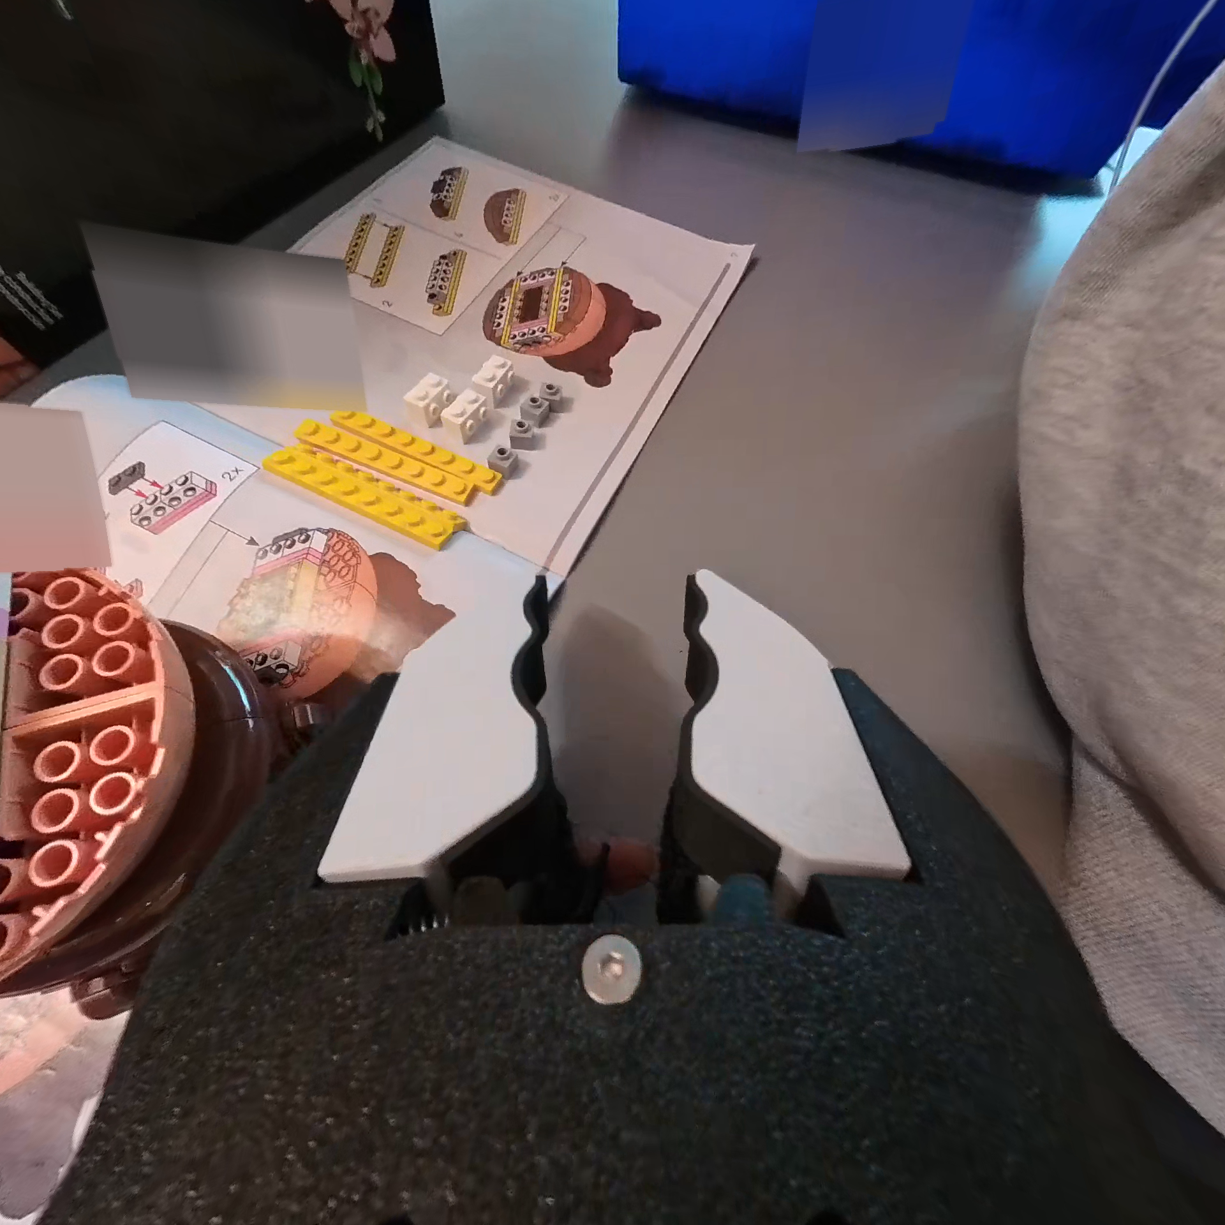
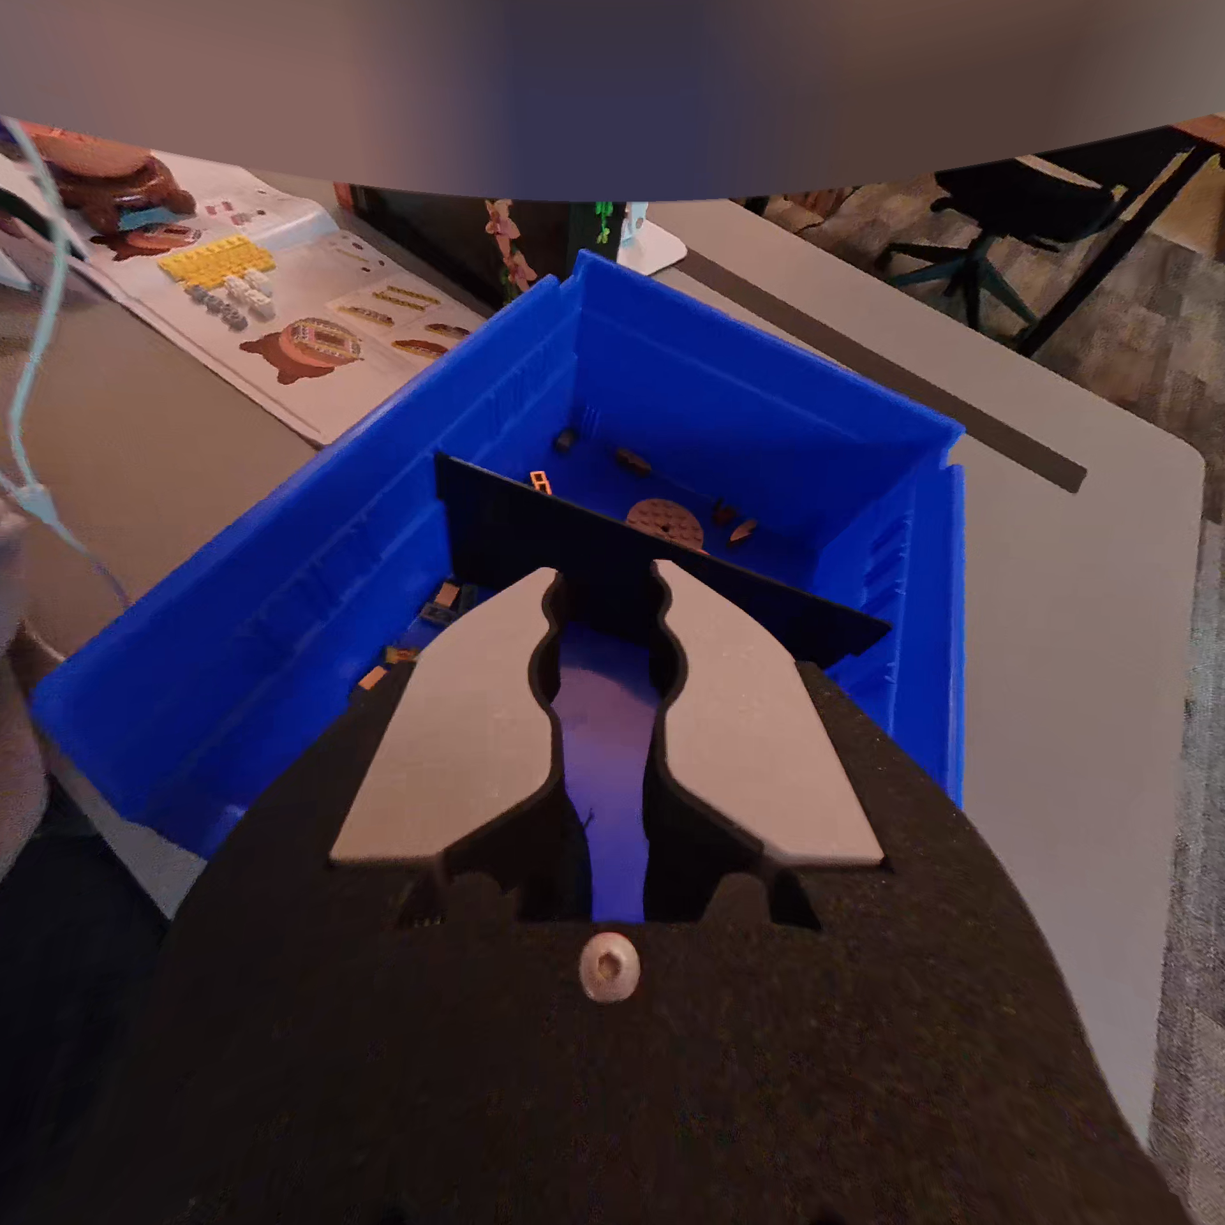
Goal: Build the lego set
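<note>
In the left wrist view, my left gripper (image 1: 616, 586) is open and empty above the grey table, just right of the open instruction booklet (image 1: 636, 278). On the booklet lie yellow plates (image 1: 371, 487), white bricks (image 1: 457, 398) and small grey bricks (image 1: 527, 424). A round salmon and brown model (image 1: 86, 762) sits close at the left. In the right wrist view, my right gripper (image 2: 606, 570) is open and empty, held over a blue bin (image 2: 729, 398) with a black divider (image 2: 517, 524). Small loose pieces and a round brown plate (image 2: 663, 520) lie inside.
A person's grey sleeve (image 1: 1127, 530) fills the right of the left wrist view. A black box (image 1: 199, 99) stands behind the booklet. The blue bin shows at the back (image 1: 862, 66). A pale cable (image 2: 40, 331) hangs at left. The table edge (image 2: 1160, 729) is right of the bin. My hands' fingertips stand some 40 centimetres from each other. My left tips are about 40 centimetres from the round brown plate (image 2: 663, 520), my right tips only 15 centimetres.
</note>
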Tool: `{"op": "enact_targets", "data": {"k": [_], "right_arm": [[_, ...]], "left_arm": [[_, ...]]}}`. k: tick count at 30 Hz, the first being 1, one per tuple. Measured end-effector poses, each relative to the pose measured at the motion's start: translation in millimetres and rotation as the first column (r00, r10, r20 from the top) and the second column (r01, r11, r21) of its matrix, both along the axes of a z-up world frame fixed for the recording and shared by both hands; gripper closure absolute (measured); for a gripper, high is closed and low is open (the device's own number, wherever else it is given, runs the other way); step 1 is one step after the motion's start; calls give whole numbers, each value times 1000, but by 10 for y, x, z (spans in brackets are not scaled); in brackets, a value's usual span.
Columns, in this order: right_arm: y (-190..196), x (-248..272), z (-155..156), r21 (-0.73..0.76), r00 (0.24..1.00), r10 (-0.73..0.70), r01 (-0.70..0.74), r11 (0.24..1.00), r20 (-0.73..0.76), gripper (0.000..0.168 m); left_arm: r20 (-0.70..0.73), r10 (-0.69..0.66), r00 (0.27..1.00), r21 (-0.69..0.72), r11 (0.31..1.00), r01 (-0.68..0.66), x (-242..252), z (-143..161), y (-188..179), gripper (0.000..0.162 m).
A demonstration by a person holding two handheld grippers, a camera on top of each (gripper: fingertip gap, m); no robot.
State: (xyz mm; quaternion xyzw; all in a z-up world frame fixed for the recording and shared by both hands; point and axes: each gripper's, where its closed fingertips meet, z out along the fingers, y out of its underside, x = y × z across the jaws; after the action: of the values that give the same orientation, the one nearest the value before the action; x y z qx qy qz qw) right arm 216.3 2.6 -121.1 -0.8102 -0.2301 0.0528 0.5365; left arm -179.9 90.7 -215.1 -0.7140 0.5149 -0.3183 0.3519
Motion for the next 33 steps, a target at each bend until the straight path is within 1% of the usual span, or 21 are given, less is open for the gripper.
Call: {"op": "enact_targets", "data": {"k": [4, 7, 10, 13, 19, 23, 26, 30, 33], "right_arm": [[-29, -68, -48, -4, 998, 54, -54, 999, -11, 148], [-82, -204, -148, -52, 989, 146, -146, 988, -8, 149], [-83, -253, -257, -89, 983, 181, -178, 980, 24, 149], [-83, -305, -321, -116, 977, 212, -212, 970, -9, 150], [-29, -313, -344, -97, 974, 217, -222, 970, -59, 151], [-18, -295, -417, -146, 976, 210, -217, 965, -58, 152], [12, -305, -402, -154, 973, 226, -230, 961, -48, 152], [158, -290, -292, -167, 967, 250, -253, 953, -41, 151], [386, -145, -211, -229, 979, 205, -198, 953, 5, 150]], "left_arm": [[-19, 3, 1000, -4, 1000, -3, 1, -30, 4, 124], [-27, 2, 1000, -3, 1000, -2, 3, -41, 2, 125], [-20, 9, 1000, -10, 1000, -9, 1, -34, 12, 125], [-20, 17, 1000, -9, 1000, -17, -2, -34, 23, 126], [-19, 26, 999, -11, 1000, -27, -6, -33, 36, 128], [-14, 38, 999, -22, 999, -39, -11, -32, 54, 129], [-23, 37, 999, -34, 999, -38, -9, -48, 54, 129], [-19, 43, 999, -37, 998, -43, -12, -44, 62, 129], [-4, 52, 999, -32, 998, -52, -18, -22, 74, 130]]}}
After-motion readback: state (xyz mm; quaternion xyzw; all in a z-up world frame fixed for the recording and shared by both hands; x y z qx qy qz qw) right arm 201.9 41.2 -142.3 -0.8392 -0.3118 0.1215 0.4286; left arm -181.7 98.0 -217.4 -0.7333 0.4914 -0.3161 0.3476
